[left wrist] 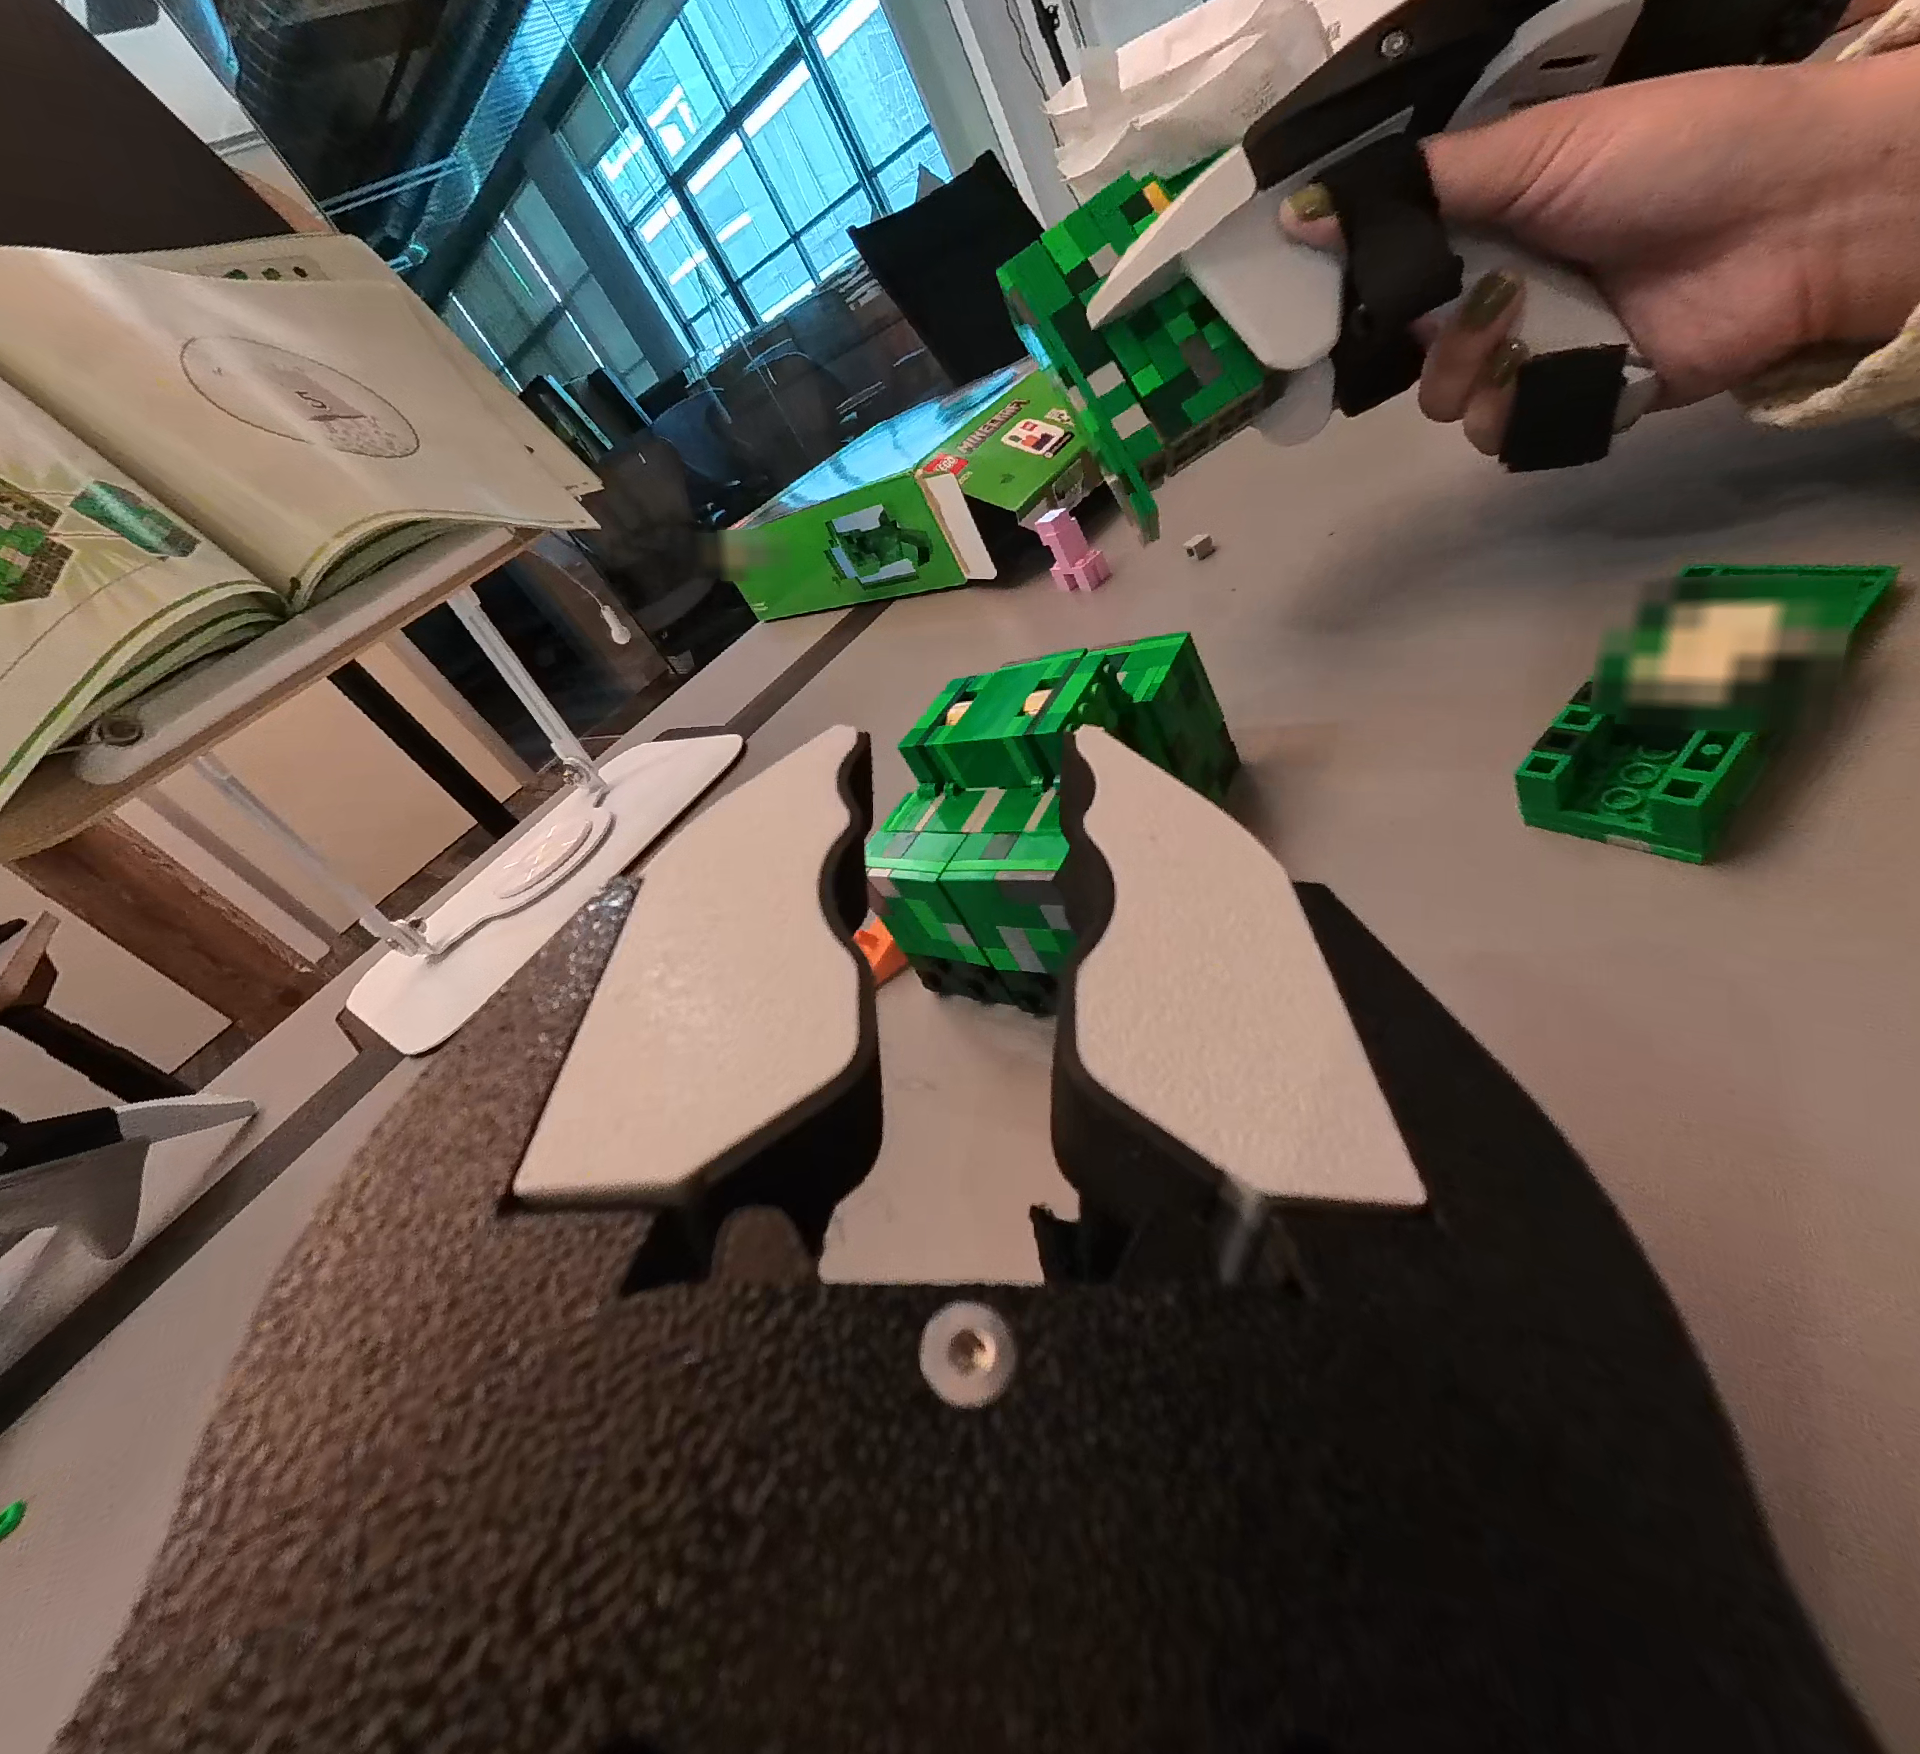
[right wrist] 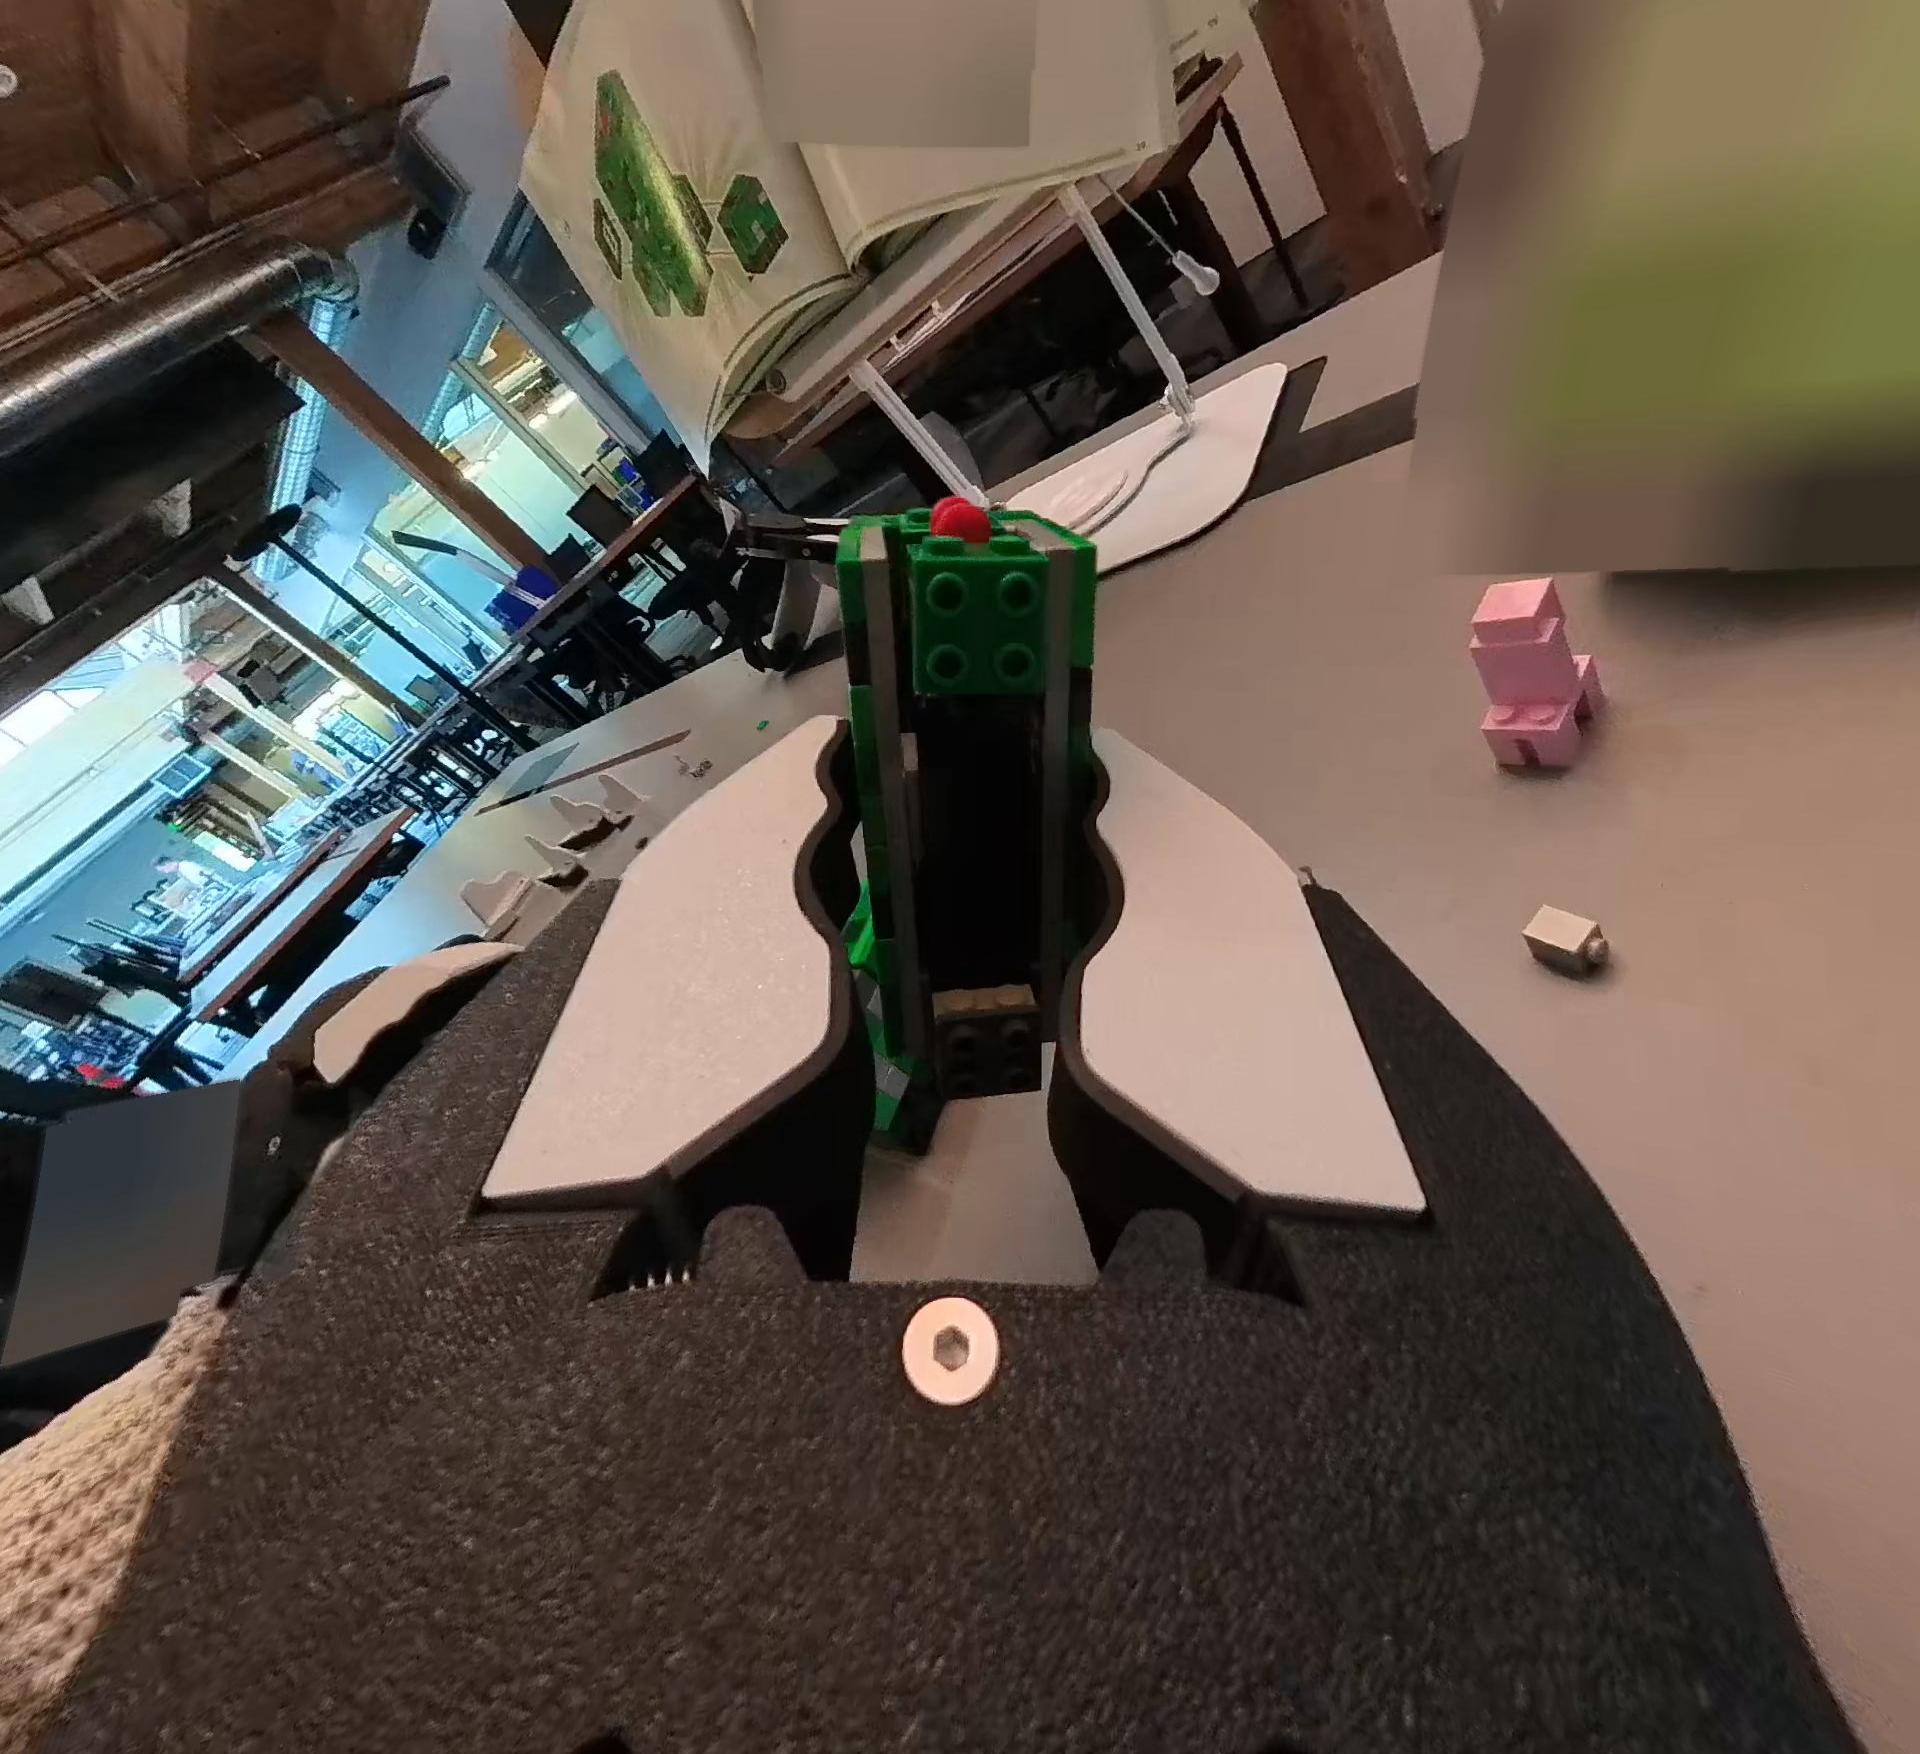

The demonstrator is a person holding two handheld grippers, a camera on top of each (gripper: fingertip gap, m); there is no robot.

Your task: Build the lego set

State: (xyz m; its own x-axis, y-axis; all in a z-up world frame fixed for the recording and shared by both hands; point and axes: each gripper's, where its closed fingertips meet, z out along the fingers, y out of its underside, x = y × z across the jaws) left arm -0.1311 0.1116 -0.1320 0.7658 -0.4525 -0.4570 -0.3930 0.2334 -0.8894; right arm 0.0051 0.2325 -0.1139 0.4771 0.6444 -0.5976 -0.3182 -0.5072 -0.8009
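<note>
Green sub-builds: two gripped, one per gripper; left gripper [left wrist: 971, 883] and right gripper [right wrist: 961, 883] jaws each clamp one.

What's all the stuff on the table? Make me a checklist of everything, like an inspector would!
Surface: grey table, mostly bare.
Job's things: green leg block between left gripper fingers; tall green body in right gripper; open green piece lying apart.
Clutter: pink pig figure, small grey brick, green box, white paper.
Grippers: left around the leg block, grip unclear; right shut on the body.
Cables: nothing seen.
Surroundings: instruction book on stand, windows.
</note>
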